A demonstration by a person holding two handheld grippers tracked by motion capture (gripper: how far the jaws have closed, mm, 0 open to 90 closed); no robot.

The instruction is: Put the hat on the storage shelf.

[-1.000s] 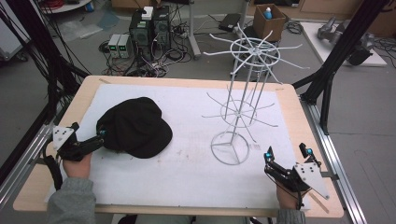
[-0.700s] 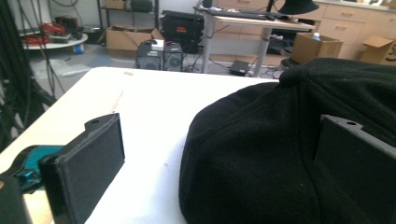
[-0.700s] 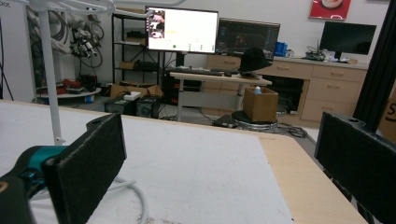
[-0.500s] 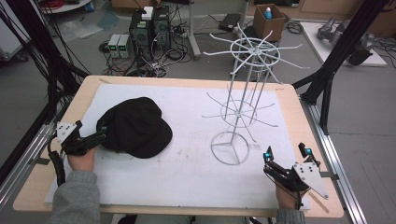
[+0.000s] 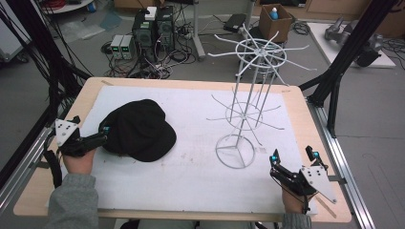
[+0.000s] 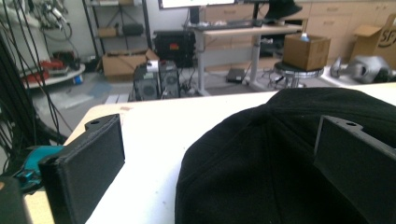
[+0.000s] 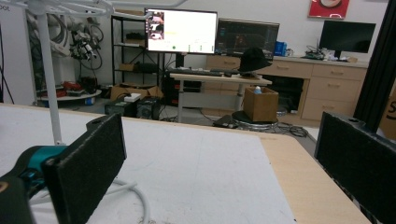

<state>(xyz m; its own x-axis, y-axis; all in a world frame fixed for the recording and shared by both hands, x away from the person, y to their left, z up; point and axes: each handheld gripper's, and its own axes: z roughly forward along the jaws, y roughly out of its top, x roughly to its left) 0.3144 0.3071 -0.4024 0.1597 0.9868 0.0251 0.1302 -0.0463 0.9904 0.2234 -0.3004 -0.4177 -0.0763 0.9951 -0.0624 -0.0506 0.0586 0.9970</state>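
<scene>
**Left gripper closes in on the cap**

Cap (image 5: pixel 141 130) lies crown-up on the left half of the white surface (image 5: pixel 191 176), well apart from the white wire rack (image 5: pixel 248 95) standing to the right of the middle. Over the last second the left gripper (image 5: pixel 98 138) has slid in from the surface's left edge toward the cap's near-left rim; a second ago it sat a little farther out and lower. In the left gripper view its fingers (image 6: pixel 88 168) are spread wide, one beside the cap on bare surface and the other over the black fabric, so the rim now sits between them but nothing is clamped yet. That reads as the approach ending and a grasp about to follow, most likely to carry the cap to the rack's hooks. The right gripper (image 5: pixel 293 161) has not moved: it rests near the front right corner, fingers released and holding nothing, just beside the rack's ring base (image 7: pixel 135 193).
</scene>
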